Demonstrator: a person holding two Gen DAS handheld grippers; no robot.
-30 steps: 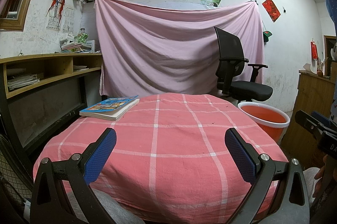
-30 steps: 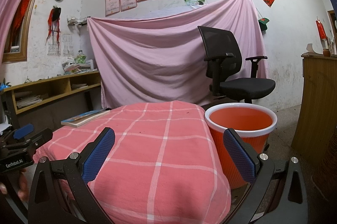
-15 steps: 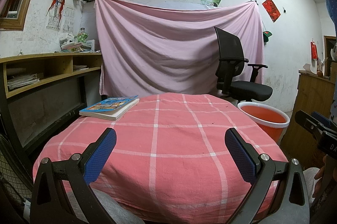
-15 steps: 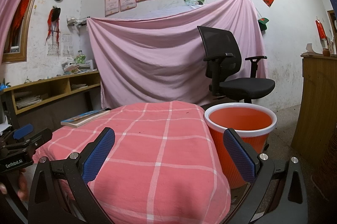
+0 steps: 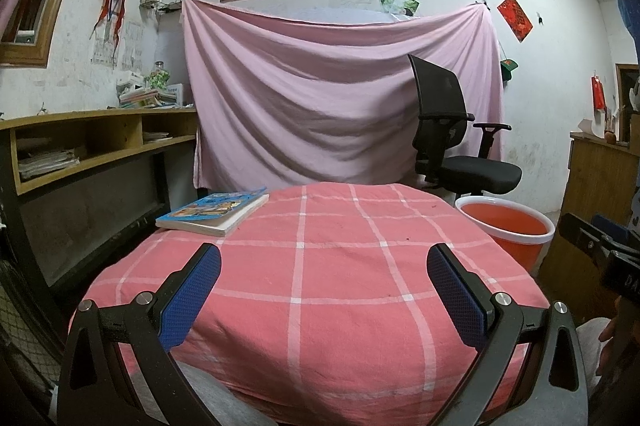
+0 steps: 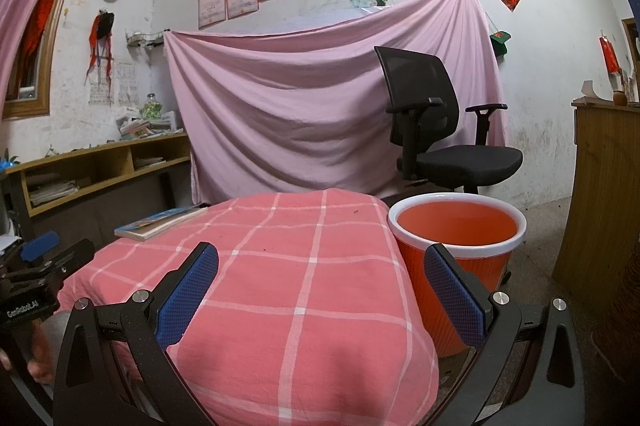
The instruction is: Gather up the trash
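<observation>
Right, our left gripper [image 5: 323,290] has its blue pads wide apart w/ nothing between them, held low over the near edge of the table [image 5: 340,266], which is covered in pink checked cloth. Our right gripper [image 6: 321,288] is spread the same way, empty, near the table's right corner. Just beside that corner on the floor stands the orange bin [image 6: 456,250] w/ a white rim. A book [image 5: 214,211] lies flat at the table's far left. We can't make out any trash on the cloth. Behind: black office chair [image 6: 444,129], pink sheet [image 5: 320,97] hung across the wall.
</observation>
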